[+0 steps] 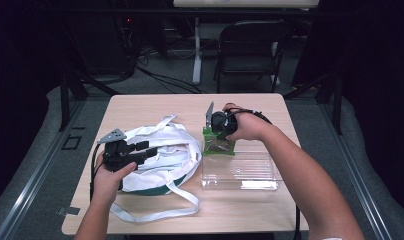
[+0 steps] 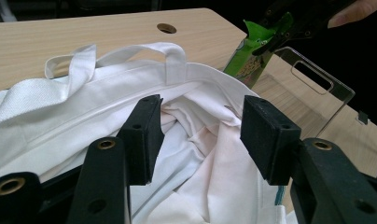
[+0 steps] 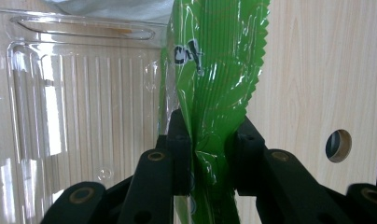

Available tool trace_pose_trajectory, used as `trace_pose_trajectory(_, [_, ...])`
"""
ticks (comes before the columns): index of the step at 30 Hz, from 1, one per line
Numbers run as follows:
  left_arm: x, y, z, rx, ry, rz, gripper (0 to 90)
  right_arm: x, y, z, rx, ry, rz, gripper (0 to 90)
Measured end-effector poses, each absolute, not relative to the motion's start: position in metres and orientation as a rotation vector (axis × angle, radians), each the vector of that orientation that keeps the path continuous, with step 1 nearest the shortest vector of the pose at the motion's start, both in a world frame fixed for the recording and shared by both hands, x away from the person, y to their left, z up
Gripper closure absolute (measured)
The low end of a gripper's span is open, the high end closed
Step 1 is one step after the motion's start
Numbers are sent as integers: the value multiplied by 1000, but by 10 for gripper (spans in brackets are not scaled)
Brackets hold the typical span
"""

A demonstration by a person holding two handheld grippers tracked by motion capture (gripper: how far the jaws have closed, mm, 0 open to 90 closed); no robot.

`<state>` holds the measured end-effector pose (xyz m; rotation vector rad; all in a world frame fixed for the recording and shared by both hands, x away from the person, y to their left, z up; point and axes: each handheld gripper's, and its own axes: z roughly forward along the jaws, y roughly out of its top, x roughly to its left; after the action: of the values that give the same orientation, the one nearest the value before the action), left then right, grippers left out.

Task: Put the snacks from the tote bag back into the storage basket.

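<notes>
A white cloth tote bag (image 1: pixel 162 152) lies on the table's left half, its mouth slack and its straps spread out. My left gripper (image 1: pixel 142 149) hovers at the bag's left side, and its jaws stand open over the bag's mouth (image 2: pixel 200 135) with nothing pressed between the pads. My right gripper (image 1: pixel 219 125) is shut on the top edge of a green snack packet (image 1: pixel 218 145), which hangs at the far left corner of a clear plastic tray (image 1: pixel 240 172). In the right gripper view the packet (image 3: pixel 214 84) is pinched flat between the jaws of that gripper (image 3: pixel 210 158).
The clear tray (image 2: pixel 312 88) lies right of the bag on the wooden table (image 1: pixel 155 107). A round cable hole (image 3: pixel 338 145) pierces the tabletop at its far edge. A folding chair (image 1: pixel 250 47) stands beyond the table.
</notes>
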<state>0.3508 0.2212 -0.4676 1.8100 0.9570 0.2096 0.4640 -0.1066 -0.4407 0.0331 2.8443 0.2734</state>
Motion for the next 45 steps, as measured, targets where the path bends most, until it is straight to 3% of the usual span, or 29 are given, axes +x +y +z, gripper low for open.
trace_pose_trajectory(17, [351, 221, -469, 1813, 966, 208, 484, 467, -105, -445, 63, 2840, 270, 692])
trace_pose_trajectory(45, [351, 221, -468, 1810, 965, 212, 484, 467, -107, -440, 101, 2800, 322, 489])
